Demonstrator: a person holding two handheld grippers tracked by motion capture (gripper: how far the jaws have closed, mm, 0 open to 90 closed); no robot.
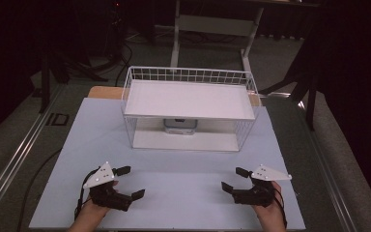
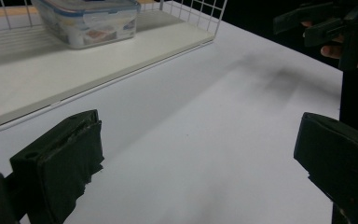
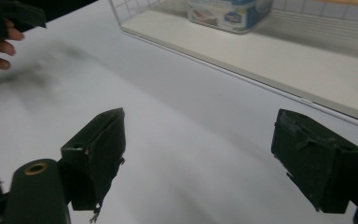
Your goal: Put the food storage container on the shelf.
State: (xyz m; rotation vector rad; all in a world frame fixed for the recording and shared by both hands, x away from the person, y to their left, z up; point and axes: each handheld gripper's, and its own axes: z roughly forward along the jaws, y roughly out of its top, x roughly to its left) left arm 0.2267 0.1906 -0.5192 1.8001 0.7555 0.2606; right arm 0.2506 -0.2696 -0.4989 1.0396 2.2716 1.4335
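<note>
Dim overhead light, dark surroundings, soft smeared shadows on the pale table, close views slightly blurred.

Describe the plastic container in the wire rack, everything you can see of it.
The container is a clear, rectangular plastic box with rounded corners and a blue-trimmed snap-on lid, which is on. It stands upright on the lower white shelf of the white wire rack, toward the back, under the upper shelf. A printed label shows on its side; the contents cannot be made out. Only the shelf touches it.
</note>
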